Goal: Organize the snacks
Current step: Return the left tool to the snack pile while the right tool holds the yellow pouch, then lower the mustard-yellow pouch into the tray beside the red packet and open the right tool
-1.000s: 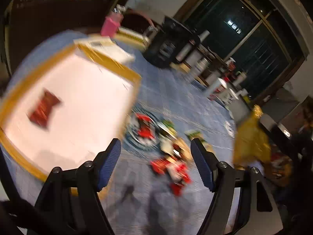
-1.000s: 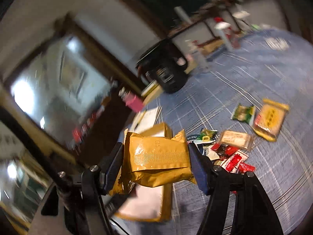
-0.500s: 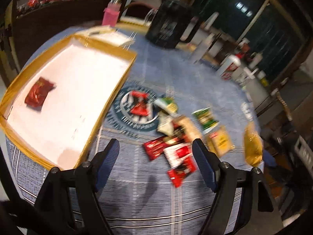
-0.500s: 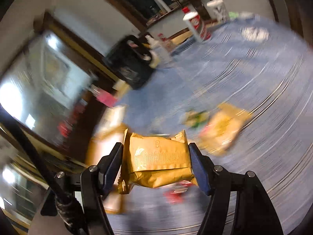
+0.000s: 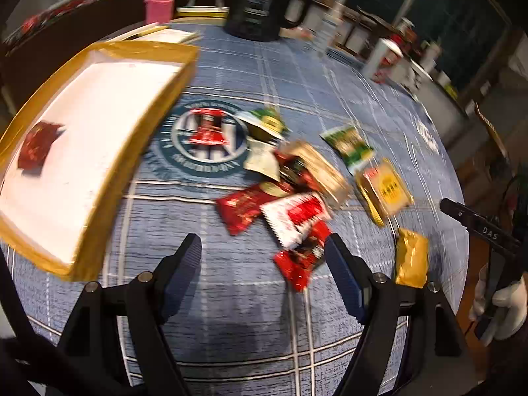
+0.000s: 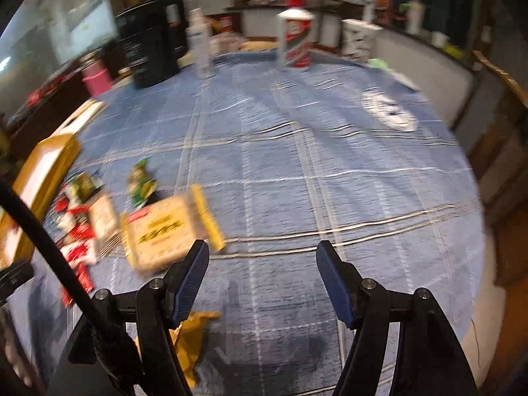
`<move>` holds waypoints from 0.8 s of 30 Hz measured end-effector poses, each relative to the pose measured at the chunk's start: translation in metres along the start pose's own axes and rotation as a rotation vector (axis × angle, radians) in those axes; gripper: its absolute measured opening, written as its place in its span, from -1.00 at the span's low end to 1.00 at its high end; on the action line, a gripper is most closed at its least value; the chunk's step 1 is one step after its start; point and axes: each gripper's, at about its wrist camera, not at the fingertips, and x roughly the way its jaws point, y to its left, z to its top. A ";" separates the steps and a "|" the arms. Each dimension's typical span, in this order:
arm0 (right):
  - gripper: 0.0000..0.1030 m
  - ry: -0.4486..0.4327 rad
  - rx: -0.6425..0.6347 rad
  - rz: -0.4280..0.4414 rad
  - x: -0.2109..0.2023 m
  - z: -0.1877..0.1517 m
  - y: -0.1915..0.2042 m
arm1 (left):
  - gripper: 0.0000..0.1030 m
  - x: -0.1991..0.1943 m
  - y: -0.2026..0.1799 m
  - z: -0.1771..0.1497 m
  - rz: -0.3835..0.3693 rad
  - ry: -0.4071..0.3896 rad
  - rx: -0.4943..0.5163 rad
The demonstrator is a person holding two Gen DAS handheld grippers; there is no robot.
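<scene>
A heap of snack packets [image 5: 290,191] lies mid-table, red, white, green and yellow. A white tray with a yellow rim [image 5: 158,105] at the left holds one dark red packet [image 5: 36,145]. My left gripper [image 5: 264,264] is open and empty, just short of the heap. My right gripper [image 6: 262,270] is open and empty over bare blue cloth. The gold packet [image 5: 411,257] lies on the cloth near the table's right edge; in the right wrist view it [image 6: 191,340] lies under my left finger. A yellow packet [image 6: 168,234] lies ahead to the left.
A black kettle [image 5: 264,3], a pink cup [image 5: 158,6], a clear bottle [image 6: 201,46] and a red-and-white jar [image 6: 295,41] stand at the table's far side. The table edge [image 6: 475,231] runs close on the right. A white-gloved hand [image 5: 501,303] holds the right gripper.
My right gripper has opened and let go of the gold packet, which now lies on the cloth. Both views have swung down and toward the heap.
</scene>
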 end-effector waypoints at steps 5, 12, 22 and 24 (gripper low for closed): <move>0.33 0.095 0.099 0.144 0.008 -0.026 0.007 | 0.50 0.017 -0.014 0.001 -0.012 0.031 0.019; 0.33 0.160 0.124 0.129 0.023 -0.040 0.030 | 0.50 0.018 -0.010 0.002 0.011 0.030 0.001; -0.16 0.157 0.089 0.045 0.024 -0.035 0.052 | 0.50 -0.010 0.031 0.010 -0.007 -0.008 -0.054; -0.16 0.129 0.086 0.067 0.011 -0.032 0.066 | 0.50 -0.020 0.048 0.012 -0.024 -0.022 -0.080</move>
